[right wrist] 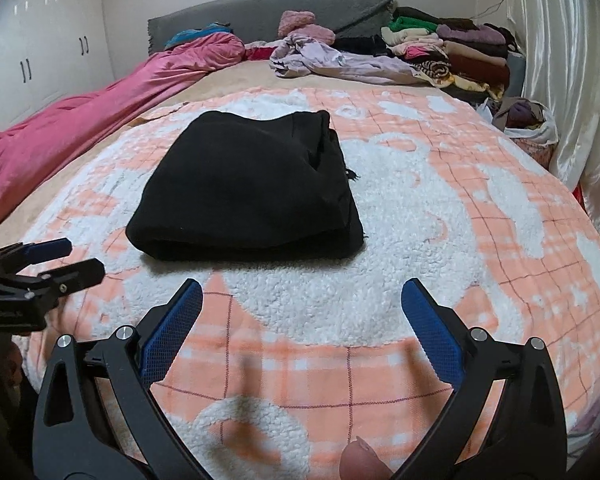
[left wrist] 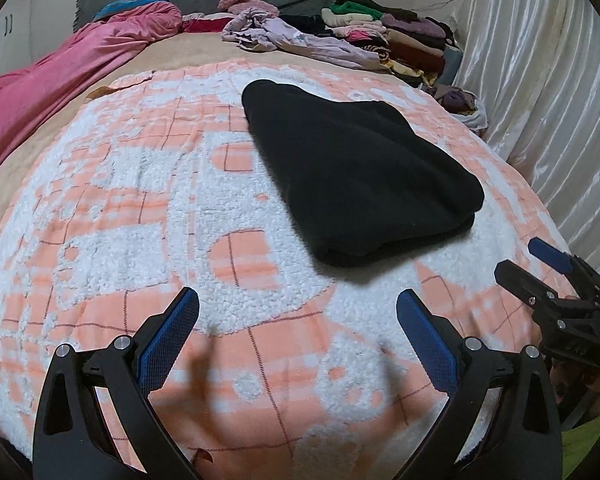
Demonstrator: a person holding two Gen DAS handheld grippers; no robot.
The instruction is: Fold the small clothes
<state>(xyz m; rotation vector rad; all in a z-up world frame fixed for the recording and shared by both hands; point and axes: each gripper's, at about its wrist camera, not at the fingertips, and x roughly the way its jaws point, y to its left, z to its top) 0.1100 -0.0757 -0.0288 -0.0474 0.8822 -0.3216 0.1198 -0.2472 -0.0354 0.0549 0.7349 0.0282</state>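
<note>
Lying folded on the peach-and-white blanket [left wrist: 148, 208] is a black garment [left wrist: 356, 184], a thick, fuzzy bundle doubled into a rough rectangle. In the right wrist view the garment [right wrist: 248, 196] sits at 12 o'clock from the fingers, its rounded fold facing the camera and its layered open edges along the 3 o'clock side, where a few loose threads stick out. In the left wrist view it lies up toward 1 o'clock, skewed, with the thick fold at its near end. It rests flat, touched by neither tool.

The left gripper [left wrist: 298, 304] hangs low over the blanket, short of the garment, its blue-padded fingers [left wrist: 168, 336] spread wide apart with nothing between them. The right gripper [right wrist: 302, 296] is posed the same way, fingers [right wrist: 432, 332] wide apart and holding nothing, the garment's near fold just beyond their tips. Each tool shows in the other's view: the right gripper [left wrist: 540, 270] at 3 o'clock in the left view, the left gripper [right wrist: 66, 258] at 9 o'clock in the right view, both pointing inward toward the garment.

Farther back, a pink cover [right wrist: 112, 100] trails along the 10 o'clock side, a lilac heap [right wrist: 332, 60] lies at 12 o'clock, and stacked clothes [right wrist: 456, 52] fill the 1 o'clock corner by the curtain [right wrist: 560, 72]
</note>
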